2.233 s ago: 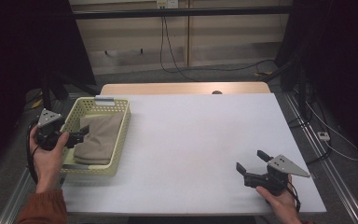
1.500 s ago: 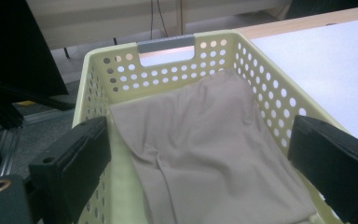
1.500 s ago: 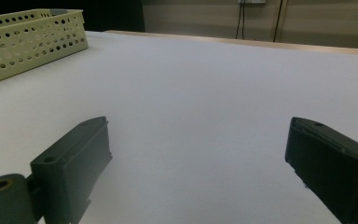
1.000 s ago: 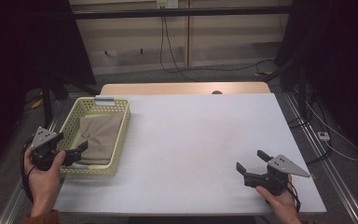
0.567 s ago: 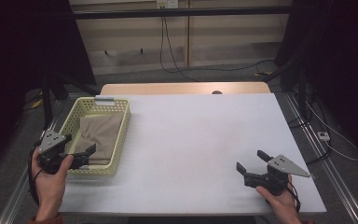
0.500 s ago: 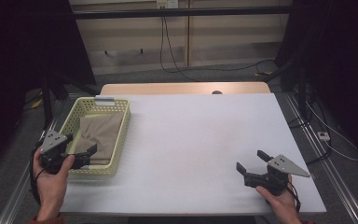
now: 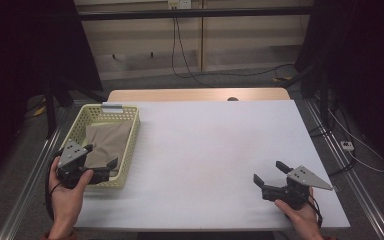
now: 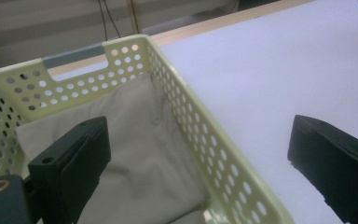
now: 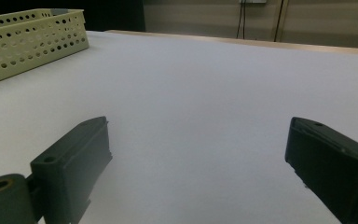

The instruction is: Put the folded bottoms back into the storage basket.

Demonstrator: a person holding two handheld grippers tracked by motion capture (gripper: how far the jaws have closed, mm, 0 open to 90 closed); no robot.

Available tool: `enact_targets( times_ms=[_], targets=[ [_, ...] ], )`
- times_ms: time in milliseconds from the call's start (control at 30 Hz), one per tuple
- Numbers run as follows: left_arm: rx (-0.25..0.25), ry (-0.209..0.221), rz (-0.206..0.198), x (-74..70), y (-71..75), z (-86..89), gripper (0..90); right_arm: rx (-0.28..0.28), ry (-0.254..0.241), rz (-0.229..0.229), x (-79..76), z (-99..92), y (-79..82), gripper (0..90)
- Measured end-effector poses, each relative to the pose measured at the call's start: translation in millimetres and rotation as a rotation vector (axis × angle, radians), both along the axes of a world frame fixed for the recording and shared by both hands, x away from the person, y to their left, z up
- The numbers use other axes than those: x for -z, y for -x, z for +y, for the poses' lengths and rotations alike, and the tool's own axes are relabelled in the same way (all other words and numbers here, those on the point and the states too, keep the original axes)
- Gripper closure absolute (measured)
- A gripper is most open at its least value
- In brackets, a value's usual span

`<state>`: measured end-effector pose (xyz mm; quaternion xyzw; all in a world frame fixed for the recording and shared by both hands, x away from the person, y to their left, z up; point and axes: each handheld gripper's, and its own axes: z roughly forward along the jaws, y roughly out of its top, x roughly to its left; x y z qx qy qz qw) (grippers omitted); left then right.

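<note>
On the left side of the white table (image 7: 205,150), a pale yellow perforated basket (image 7: 130,140), long axis running near to far, a grey handle strip on its far end wall. Inside, a folded beige cloth (image 7: 107,142) lying flat on the bottom and covering most of it, reaching up against the far wall in the left gripper view, one edge close along the right wall.

At the basket's near end, the left gripper (image 7: 102,162), held in the left hand (image 7: 67,192), jaws spread wide and released, gripping nothing. In the left gripper view, one jaw over the cloth inside the basket, the other outside over bare table, the basket's right wall (image 8: 200,135) between the two. Contact with cloth or wall: cannot tell.

Near the table's near right corner, well apart from the basket, the right gripper (image 7: 271,172) in the right hand (image 7: 300,217), jaws likewise spread wide, empty, pointing left across bare white table. Far off at the upper left of the right gripper view, the basket's side wall (image 9: 32,39).
</note>
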<state>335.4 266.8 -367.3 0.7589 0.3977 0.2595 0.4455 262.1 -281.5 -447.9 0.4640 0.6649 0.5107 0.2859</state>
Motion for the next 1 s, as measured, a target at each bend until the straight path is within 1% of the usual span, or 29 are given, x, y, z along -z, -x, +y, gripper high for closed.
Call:
enact_targets(
  times_ms=[67,100,167,200,267,300,367,400,433,500,633,667,733,767,833,900,933,967,1000],
  targets=[
    [0.024,0.007,-0.011,-1.6,-0.9,-3.9,5.5,0.000,0.000,0.000,0.1,-0.1,-0.2,6.4],
    [0.024,-0.004,-0.013,-2.4,-0.9,-6.1,5.4,-0.001,0.000,0.000,0.0,-0.1,-0.2,6.3],
    [0.027,-0.011,-0.011,-3.9,-1.3,-11.0,5.5,-0.001,0.000,0.001,0.0,0.1,0.0,6.4],
    [0.030,-0.005,-0.012,-4.3,-1.3,-14.0,5.5,-0.001,0.000,0.001,0.0,0.0,-0.1,6.4],
    [0.040,-0.015,-0.013,-4.5,-2.0,-19.5,5.5,-0.002,0.001,0.000,0.0,0.0,-0.3,6.4],
    [0.047,-0.023,-0.007,-4.1,-3.2,-21.8,5.5,-0.002,-0.001,0.002,-0.1,0.3,0.0,6.3],
    [0.064,-0.002,0.009,-2.0,-5.6,-26.7,5.6,-0.004,-0.003,0.000,-0.1,0.3,0.2,6.3],
    [0.071,-0.006,0.013,-1.1,-6.4,-29.0,5.6,-0.003,-0.003,0.001,-0.2,0.3,0.2,6.3],
    [0.070,-0.009,0.011,-0.1,-6.8,-32.2,5.6,-0.003,-0.001,0.000,-0.1,0.3,0.2,6.3],
    [0.085,-0.019,0.008,0.8,-7.6,-36.9,5.7,-0.003,-0.001,-0.001,-0.1,0.1,0.1,6.3],
    [0.096,-0.020,0.005,0.7,-8.1,-48.1,5.7,-0.003,-0.001,-0.001,0.0,0.0,-0.1,6.3],
    [0.104,-0.029,0.002,0.2,-8.6,-50.6,5.7,-0.003,-0.002,-0.001,-0.1,0.1,-0.1,6.3],
    [0.113,-0.034,-0.002,0.2,-8.8,-56.8,5.7,-0.004,-0.001,0.000,-0.3,0.4,0.2,6.3],
    [0.114,-0.028,0.000,0.7,-8.4,-60.2,5.7,-0.005,-0.001,0.000,-0.4,0.5,0.4,6.3],
    [0.125,-0.029,0.002,2.2,-8.1,-66.5,5.7,-0.010,0.003,-0.003,-0.5,0.5,0.5,6.3],
    [0.135,-0.040,0.000,4.2,-7.4,-72.9,5.8,-0.013,0.004,-0.003,-0.5,0.9,0.4,6.3],
    [0.135,-0.039,0.001,5.3,-7.2,-75.5,5.7,-0.014,0.004,-0.004,-0.5,1.1,0.5,6.3],
    [0.126,-0.039,-0.004,6.3,-7.3,-77.8,5.7,-0.015,0.006,-0.003,-0.5,1.1,0.8,6.3],
    [0.118,-0.034,0.001,7.4,-7.8,-80.2,5.7,-0.017,0.007,-0.002,-0.5,0.8,1.0,6.3]
  ],
)
